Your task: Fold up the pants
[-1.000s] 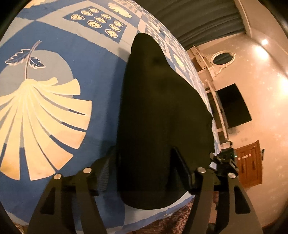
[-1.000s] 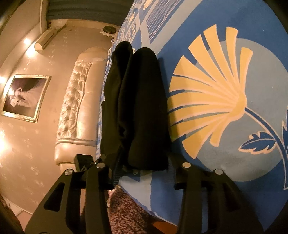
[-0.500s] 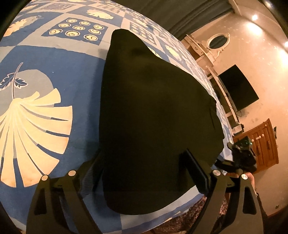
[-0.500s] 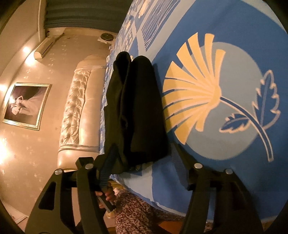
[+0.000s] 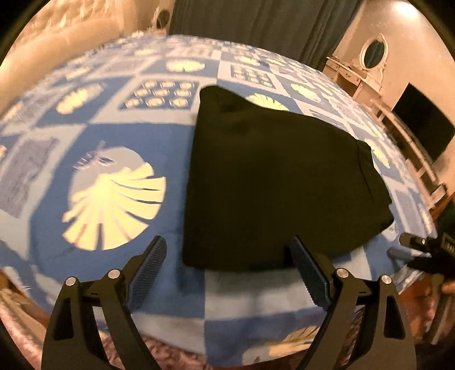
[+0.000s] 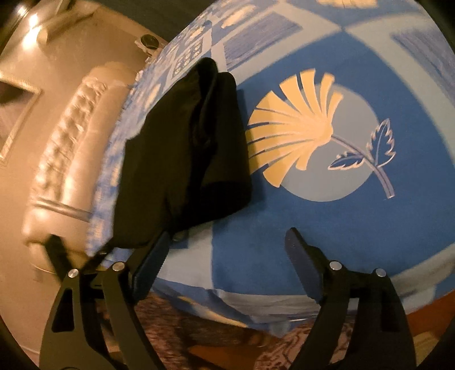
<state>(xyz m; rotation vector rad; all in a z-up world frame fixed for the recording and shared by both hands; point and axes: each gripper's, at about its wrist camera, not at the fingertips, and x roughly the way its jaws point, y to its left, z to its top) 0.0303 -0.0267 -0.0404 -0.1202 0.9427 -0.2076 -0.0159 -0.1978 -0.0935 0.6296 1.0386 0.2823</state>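
Bedroom, warm dim lighting. Bed with blue patterned bedspread (image 5: pixel 113 136) and tufted cream headboard (image 6: pixel 65 159). Dark curtains (image 5: pixel 256 20) behind. White dresser (image 5: pixel 355 76) with oval mirror (image 5: pixel 372 52). Wall-mounted black television (image 5: pixel 423 125). Patterned carpet (image 6: pixel 182 330).
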